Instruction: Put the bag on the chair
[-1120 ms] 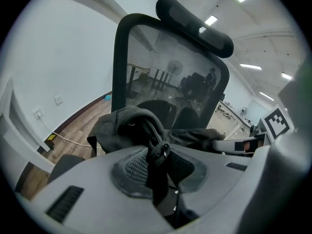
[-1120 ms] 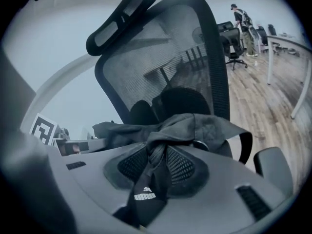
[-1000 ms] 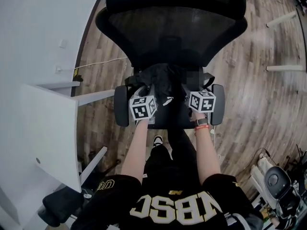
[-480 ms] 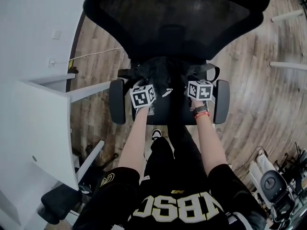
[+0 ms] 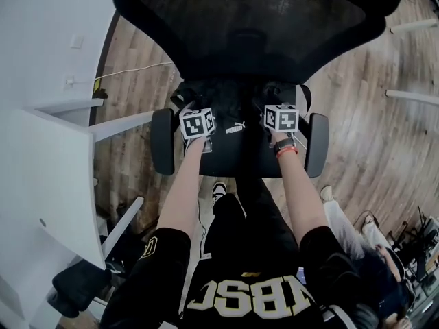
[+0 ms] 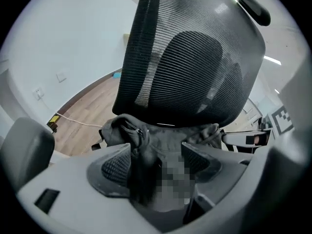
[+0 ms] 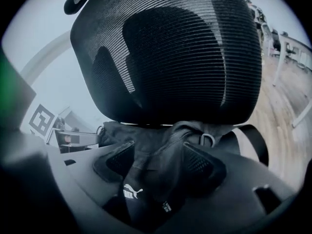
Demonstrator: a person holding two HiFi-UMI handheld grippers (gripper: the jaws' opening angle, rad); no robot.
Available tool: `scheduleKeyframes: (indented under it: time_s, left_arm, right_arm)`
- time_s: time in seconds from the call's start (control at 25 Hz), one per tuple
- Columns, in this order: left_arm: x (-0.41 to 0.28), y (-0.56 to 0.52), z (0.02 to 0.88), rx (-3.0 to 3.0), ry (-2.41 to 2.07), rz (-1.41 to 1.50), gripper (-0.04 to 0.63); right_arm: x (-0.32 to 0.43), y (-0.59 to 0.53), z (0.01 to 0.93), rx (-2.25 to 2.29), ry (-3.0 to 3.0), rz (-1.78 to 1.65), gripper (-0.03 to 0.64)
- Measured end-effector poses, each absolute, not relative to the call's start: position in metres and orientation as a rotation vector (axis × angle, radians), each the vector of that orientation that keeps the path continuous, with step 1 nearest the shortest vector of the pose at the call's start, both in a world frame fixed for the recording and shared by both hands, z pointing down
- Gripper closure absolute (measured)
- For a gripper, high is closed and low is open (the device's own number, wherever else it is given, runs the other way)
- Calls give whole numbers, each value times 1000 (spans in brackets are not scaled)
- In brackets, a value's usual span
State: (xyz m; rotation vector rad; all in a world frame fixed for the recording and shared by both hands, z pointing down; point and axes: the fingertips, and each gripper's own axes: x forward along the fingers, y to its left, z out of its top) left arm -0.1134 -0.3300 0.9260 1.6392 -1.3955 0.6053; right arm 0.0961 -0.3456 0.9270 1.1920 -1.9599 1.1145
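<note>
My head view looks steeply down from overhead onto the black mesh-backed office chair, with backrest, seat and armrests all in frame. The left gripper view sits low and very close. It faces the backrest along the opening jaws of the left gripper, with the crumpled black fabric bag between them. The right gripper view mirrors it from the other side, and the right gripper is opening with bag cloth between its jaws. All three views share the backrest and bag.
</note>
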Motion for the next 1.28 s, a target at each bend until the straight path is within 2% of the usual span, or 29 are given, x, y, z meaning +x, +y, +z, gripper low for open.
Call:
scheduleKeyframes:
  time_s: [0.08,0.12,0.52,0.92,1.04,1.28]
  left_arm:
    - [-118,-331,921,1641,-1406,589,257]
    - [-120,-331,918,1641,-1413,579,253]
    - [-116,-318,862,1679,-1425,470,250]
    - [-102,-301,743,1862,-1471,377,254]
    - [-101,-290,699,1897,-1503,310,309]
    - [-109,-264,609,1989,-1604,213,410]
  right_arm:
    - [99,-344,925,1208,-1945,1115,274]
    - [100,-342,924,1215,-1945,1121,270]
    - [101,-327,867,1291,-2007,1113,270]
    - [98,-305,751,1408,-2141,987,310]
    - [96,-291,718,1426,-2182,974,348]
    - [92,-264,640,1469,-2269,872,379]
